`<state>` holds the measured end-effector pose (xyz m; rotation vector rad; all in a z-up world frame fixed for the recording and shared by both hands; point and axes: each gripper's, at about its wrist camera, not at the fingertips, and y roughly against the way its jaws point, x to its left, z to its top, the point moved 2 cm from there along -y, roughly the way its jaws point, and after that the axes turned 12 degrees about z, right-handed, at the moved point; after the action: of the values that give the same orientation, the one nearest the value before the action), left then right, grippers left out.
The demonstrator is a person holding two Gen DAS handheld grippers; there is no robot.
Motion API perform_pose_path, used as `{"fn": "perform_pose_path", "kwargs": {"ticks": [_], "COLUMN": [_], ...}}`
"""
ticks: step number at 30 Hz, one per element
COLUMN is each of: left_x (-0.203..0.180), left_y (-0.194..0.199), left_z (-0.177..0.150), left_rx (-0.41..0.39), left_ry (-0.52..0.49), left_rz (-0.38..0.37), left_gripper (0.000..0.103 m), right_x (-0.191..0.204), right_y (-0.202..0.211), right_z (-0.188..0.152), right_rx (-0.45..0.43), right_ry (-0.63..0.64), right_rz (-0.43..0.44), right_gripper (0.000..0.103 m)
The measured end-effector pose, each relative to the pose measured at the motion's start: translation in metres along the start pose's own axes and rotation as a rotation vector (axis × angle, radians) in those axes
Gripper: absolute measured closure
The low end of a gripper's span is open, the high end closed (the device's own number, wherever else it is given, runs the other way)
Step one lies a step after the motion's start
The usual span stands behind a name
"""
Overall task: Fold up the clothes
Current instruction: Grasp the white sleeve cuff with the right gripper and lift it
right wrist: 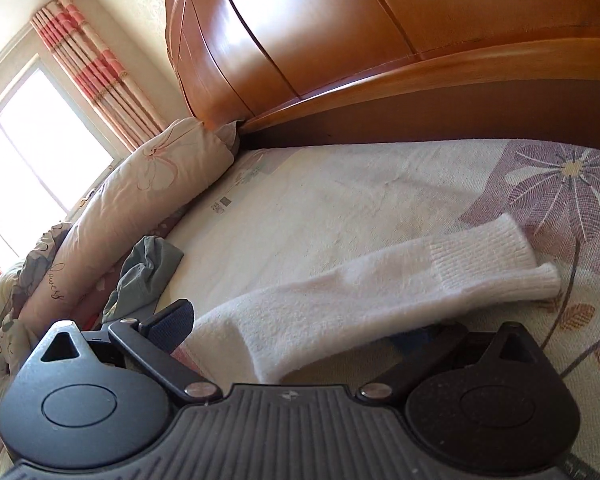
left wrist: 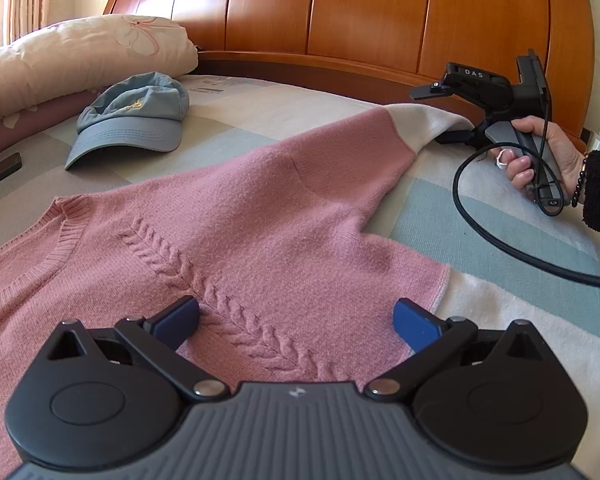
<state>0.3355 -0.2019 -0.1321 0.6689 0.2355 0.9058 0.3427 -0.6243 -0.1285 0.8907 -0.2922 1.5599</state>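
Pink sweater [left wrist: 236, 240] lies spread flat on the bed [left wrist: 500, 216], cable-knit front up, neck toward the blue cap [left wrist: 132, 120]. Your left tongs [left wrist: 296, 320] hover over its lower body, spread wide, gripping nothing. Your right tongs [left wrist: 446, 110] sit at the white sleeve end [right wrist: 380, 288]: the fabric lies between the blue pads [right wrist: 172, 324], which stand well apart, not clamped. One sleeve stretches toward the wooden headboard [left wrist: 380, 12]. Pillow [left wrist: 80, 56] sits beside the cap.

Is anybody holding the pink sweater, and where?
The right gripper has the sweater's white sleeve end between its open fingers. The left gripper holds nothing.
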Motion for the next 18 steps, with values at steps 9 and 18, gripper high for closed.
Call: {"fn": "perform_pose_path", "kwargs": {"ticks": [9, 18], "left_x": [0.0, -0.001], "left_y": [0.0, -0.001], "left_z": [0.0, 0.0], "left_rx": [-0.001, -0.001], "left_ry": [0.001, -0.003], "left_rz": [0.001, 0.005], "left_gripper": [0.001, 0.001], "right_x": [-0.027, -0.036], "right_y": [-0.003, 0.028], "right_z": [0.038, 0.032], "right_rx": [-0.034, -0.018], "right_ry": [-0.05, -0.223], "right_rz": [-0.106, -0.028], "right_gripper": [0.001, 0.001]}}
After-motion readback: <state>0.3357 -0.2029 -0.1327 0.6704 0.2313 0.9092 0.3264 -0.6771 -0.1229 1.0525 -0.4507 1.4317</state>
